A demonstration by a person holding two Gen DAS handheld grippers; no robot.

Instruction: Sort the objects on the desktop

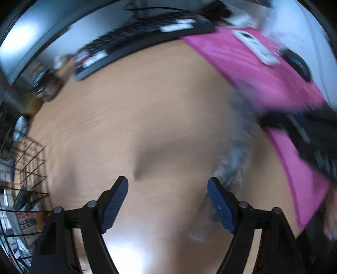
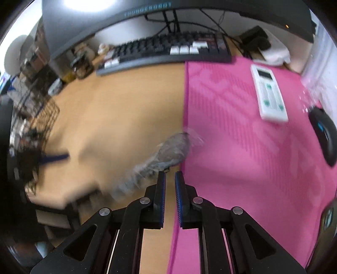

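A grey crumpled plastic bag [image 2: 168, 153] lies blurred on the wooden desk [image 2: 118, 118] at the left edge of the pink mat [image 2: 242, 151]. My right gripper [image 2: 170, 175] sits just in front of it with jaws nearly closed, a narrow gap between them and nothing clearly held. In the left wrist view the bag [image 1: 236, 160] is a blur beside the right finger of my left gripper [image 1: 167, 183], which is open and empty above the desk [image 1: 147, 118]. A white remote [image 2: 269, 92] and a black mouse [image 2: 324, 132] lie on the mat.
A black keyboard [image 2: 168, 50] and a monitor [image 2: 168, 12] stand at the back. A wire basket [image 2: 40, 118] with clutter is at the left; it also shows in the left wrist view [image 1: 27, 172]. The right gripper's body [image 1: 305, 137] crosses the mat [image 1: 252, 69].
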